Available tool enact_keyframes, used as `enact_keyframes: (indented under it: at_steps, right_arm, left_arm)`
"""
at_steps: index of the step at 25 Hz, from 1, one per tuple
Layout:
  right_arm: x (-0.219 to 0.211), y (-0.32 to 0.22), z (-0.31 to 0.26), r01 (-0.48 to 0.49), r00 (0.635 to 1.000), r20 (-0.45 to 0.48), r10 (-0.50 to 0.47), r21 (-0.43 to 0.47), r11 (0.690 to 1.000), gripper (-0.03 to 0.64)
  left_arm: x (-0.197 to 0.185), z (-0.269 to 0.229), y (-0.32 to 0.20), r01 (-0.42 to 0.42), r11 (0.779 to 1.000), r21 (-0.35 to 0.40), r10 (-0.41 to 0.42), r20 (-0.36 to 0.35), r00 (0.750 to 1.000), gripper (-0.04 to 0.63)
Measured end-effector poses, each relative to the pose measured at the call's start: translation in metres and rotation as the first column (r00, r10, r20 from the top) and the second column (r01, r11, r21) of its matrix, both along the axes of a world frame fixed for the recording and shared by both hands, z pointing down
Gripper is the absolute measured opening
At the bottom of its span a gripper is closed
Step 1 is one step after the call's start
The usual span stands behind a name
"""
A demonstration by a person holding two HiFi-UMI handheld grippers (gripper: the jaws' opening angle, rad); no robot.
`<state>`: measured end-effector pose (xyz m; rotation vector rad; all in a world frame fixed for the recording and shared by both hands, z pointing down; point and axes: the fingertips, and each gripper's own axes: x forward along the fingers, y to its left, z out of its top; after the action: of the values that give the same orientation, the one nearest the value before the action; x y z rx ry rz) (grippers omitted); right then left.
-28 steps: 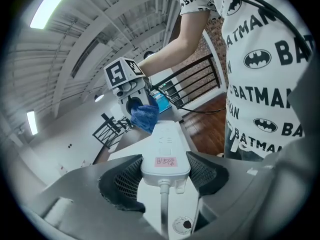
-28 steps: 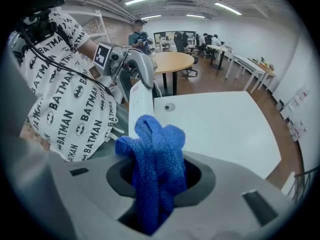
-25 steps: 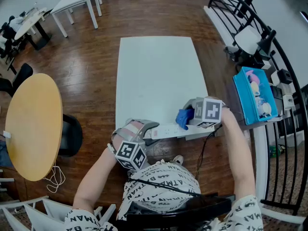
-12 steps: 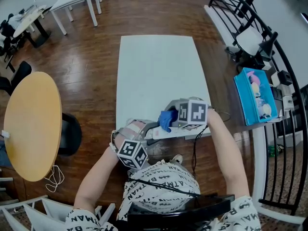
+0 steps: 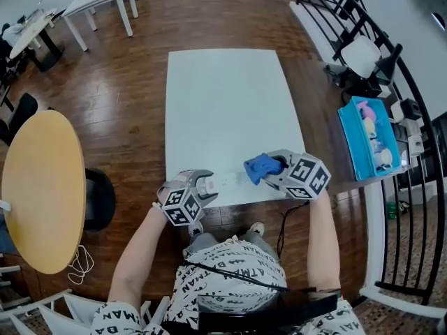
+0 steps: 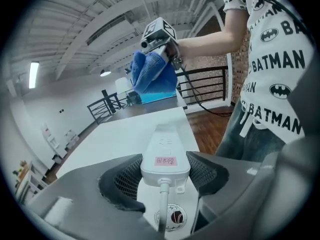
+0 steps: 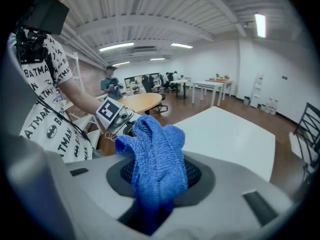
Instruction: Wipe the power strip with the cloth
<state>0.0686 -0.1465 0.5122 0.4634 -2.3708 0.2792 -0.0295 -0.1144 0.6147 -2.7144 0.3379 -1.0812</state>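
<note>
Two grips: left gripper (image 5: 202,184) clamps the power strip (image 5: 228,181) steady, lower centre; right gripper (image 5: 274,171) pinches the blue cloth (image 5: 259,166) for wiping.

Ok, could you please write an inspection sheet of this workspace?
Surface: white table, mostly bare.
Job's things: power strip along the near edge; blue cloth at its right end, contact unclear.
Clutter: nothing seen.
Grippers: left gripper fingers closed on the strip's cord end; right gripper holds the cloth.
Cables: white cord leaves the strip; black cable under right hand.
Surroundings: wooden floor, round yellow table, blue bin.
</note>
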Motion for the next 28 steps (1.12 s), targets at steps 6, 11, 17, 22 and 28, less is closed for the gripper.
enact_keyframes:
  at_steps: [6, 11, 17, 22, 28]
  right_arm:
    - [0.038, 0.002, 0.006, -0.262, 0.962, 0.078, 0.261, 0.007, 0.965, 0.141]
    - [0.059, 0.011, 0.018, -0.383, 0.917, 0.115, 0.382, -0.011, 0.924, 0.141]
    - [0.075, 0.021, 0.027, -0.444, 0.885, 0.136, 0.446, -0.049, 0.895, 0.141]
    - [0.075, 0.029, 0.041, -0.442, 0.883, 0.129, 0.451, -0.088, 0.893, 0.141]
    - [0.068, 0.039, 0.050, -0.424, 0.891, 0.126, 0.437, -0.115, 0.898, 0.141]
  left_arm:
    - [-0.003, 0.026, -0.038, 0.010, 0.997, -0.073, -0.010, -0.002, 1.000, 0.278]
    - [0.005, 0.047, -0.058, -0.010, 0.994, -0.110, 0.013, 0.023, 1.000, 0.278]
    - [0.007, 0.069, -0.068, -0.039, 0.988, -0.149, 0.053, 0.091, 0.994, 0.278]
    - [0.003, 0.096, -0.075, -0.020, 0.988, -0.155, 0.050, 0.191, 0.980, 0.278]
    - [-0.002, 0.112, -0.077, 0.017, 0.987, -0.162, 0.024, 0.243, 0.970, 0.279]
